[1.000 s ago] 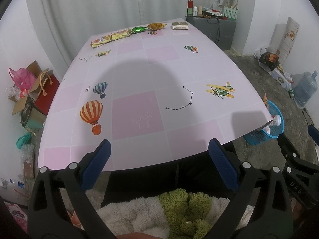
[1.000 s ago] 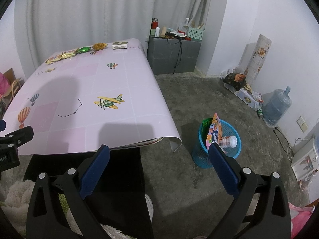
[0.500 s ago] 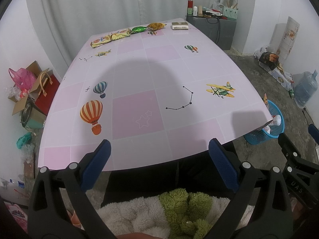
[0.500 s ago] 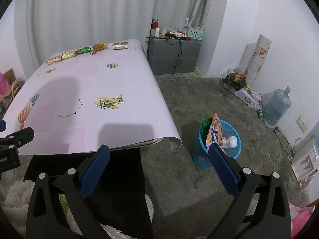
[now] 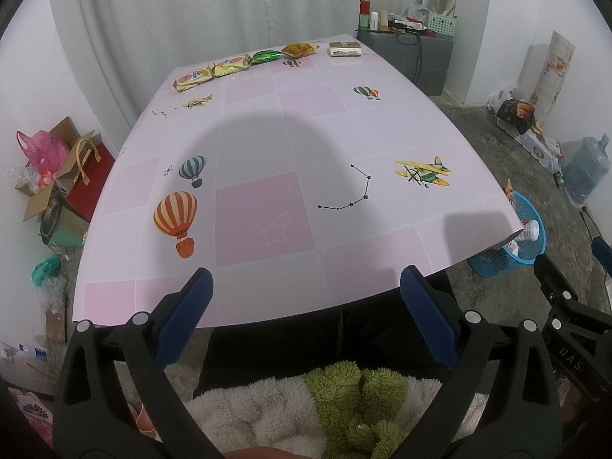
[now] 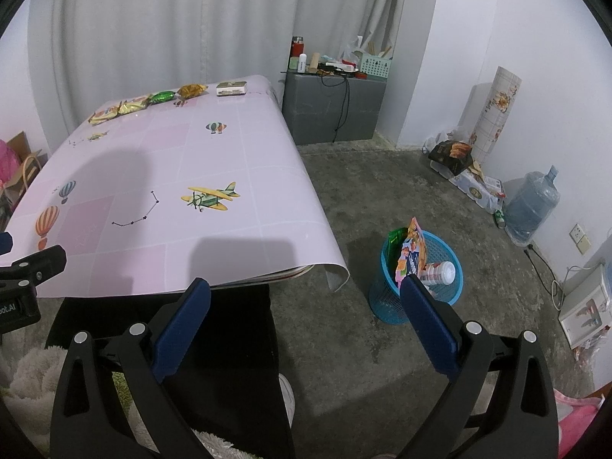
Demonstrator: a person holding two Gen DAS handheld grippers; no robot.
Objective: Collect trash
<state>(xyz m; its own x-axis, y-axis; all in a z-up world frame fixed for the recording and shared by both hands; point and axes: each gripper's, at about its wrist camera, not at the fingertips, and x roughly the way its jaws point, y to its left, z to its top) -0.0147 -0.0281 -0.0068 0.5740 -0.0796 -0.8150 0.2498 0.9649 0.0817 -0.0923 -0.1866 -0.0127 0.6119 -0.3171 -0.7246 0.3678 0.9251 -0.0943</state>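
Several snack wrappers lie in a row at the far edge of the pink table (image 5: 267, 145): two yellow packs (image 5: 193, 76) (image 5: 231, 65), a green one (image 5: 266, 56), an orange one (image 5: 300, 49) and a white box (image 5: 345, 48). They also show in the right wrist view (image 6: 132, 108). A blue trash basket (image 6: 420, 279) holding wrappers and a bottle stands on the floor right of the table, partly visible in the left wrist view (image 5: 512, 244). My left gripper (image 5: 306, 298) is open and empty at the table's near edge. My right gripper (image 6: 306, 306) is open and empty, beside the basket.
A grey cabinet (image 6: 332, 107) with clutter stands behind the table. A water jug (image 6: 531, 206), bags and a rolled sheet (image 6: 497, 111) line the right wall. Boxes and bags (image 5: 57, 183) sit on the floor left of the table. The person's legs and a fluffy garment (image 5: 306, 413) are below.
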